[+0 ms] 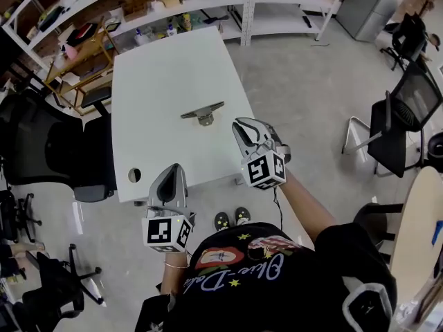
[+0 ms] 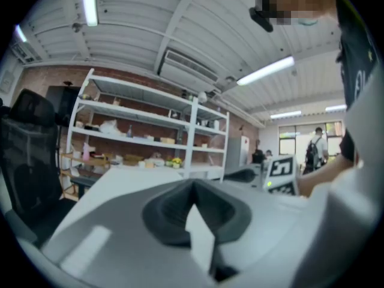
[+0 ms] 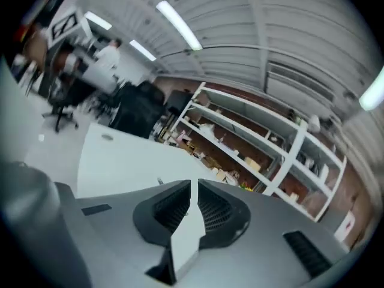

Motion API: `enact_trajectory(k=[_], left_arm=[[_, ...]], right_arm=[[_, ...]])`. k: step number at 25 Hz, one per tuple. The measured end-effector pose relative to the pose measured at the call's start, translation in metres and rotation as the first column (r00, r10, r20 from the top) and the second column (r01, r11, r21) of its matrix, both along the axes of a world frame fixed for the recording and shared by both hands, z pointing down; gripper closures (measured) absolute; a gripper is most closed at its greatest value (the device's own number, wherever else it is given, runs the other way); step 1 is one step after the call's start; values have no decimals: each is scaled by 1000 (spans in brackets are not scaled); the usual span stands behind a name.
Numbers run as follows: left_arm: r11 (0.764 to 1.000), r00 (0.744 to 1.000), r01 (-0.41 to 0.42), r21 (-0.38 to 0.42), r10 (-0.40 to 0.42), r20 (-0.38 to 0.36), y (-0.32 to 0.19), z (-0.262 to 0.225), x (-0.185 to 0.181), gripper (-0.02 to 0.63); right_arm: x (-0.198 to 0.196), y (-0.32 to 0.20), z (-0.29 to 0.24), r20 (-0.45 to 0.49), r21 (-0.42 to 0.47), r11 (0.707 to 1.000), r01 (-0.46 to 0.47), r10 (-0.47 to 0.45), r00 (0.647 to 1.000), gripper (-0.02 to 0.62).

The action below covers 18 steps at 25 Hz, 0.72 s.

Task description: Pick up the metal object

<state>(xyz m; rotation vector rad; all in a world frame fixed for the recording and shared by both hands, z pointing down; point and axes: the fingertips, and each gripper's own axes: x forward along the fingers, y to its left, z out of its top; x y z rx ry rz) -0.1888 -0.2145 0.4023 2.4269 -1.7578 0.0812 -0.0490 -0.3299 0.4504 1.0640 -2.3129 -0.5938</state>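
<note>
White rectangular table [image 1: 152, 88] holds the grey bar-shaped metal object [image 1: 203, 112] near its right edge, untouched: approach step, right gripper [image 1: 243, 126] & left gripper [image 1: 173, 169] both closed, empty, by the near edge; next, I think, open the right one & reach fwd.

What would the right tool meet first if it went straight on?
Likely nothing near: the right tool aims over the table, just right of the metal object, toward the shelves.
</note>
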Motion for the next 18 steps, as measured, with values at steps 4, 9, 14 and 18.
enact_trajectory(k=[4, 9, 14, 18], left_arm=[[999, 999, 39, -9, -39, -16, 0, 1, -9, 604], [997, 997, 70, -39, -71, -23, 3, 9, -17, 604], [991, 994, 112, -76, -110, 28, 12, 20, -29, 604], [986, 990, 134, -99, -130, 54, 11, 27, -38, 604]], right_arm=[[-44, -26, 40, -388, 117, 981, 152, -96, 916, 575], [-77, -54, 86, -526, 47, 975, 219, -163, 835, 469], [-86, -74, 129, -664, 65, 961, 270, -160, 730, 469], [-90, -88, 146, -679, 64, 965, 253, -144, 720, 469]])
